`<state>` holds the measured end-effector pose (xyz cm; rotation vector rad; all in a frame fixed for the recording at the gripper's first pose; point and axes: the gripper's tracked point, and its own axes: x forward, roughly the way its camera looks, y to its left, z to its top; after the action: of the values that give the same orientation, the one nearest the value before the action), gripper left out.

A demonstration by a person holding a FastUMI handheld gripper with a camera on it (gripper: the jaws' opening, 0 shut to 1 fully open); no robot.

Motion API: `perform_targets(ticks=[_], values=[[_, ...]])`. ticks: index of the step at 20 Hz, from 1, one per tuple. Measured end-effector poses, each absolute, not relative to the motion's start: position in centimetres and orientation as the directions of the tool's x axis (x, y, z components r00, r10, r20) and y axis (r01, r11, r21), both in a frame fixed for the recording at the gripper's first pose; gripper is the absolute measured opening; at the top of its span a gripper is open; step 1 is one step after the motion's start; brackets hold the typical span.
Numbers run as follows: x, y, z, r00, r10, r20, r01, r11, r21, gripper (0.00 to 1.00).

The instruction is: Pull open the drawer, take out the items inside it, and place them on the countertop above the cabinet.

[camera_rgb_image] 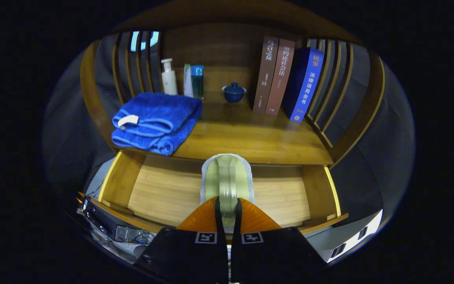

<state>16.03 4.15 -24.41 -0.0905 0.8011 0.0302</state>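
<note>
The jaws grip a pale green brush [227, 179] over the open drawer [164, 193] at lower centre; a blue towel [156, 120] lies on the surface [246, 138] upper left.

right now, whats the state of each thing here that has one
drawer: pulled open, bare floor showing
hand-held gripper: shut on brush
brush: held, lifted over the drawer
towel: folded, lying on the countertop
books: upright, leaning slightly
white bottle: upright, cap on
blue bottle: upright, closed
cup: lid on
</note>
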Motion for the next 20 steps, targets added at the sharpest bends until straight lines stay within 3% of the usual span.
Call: perform_targets(ticks=[20], values=[[33.0,5.7,-26.0,0.658,0.073,-0.75,-0.101,0.995,0.009,0.09]])
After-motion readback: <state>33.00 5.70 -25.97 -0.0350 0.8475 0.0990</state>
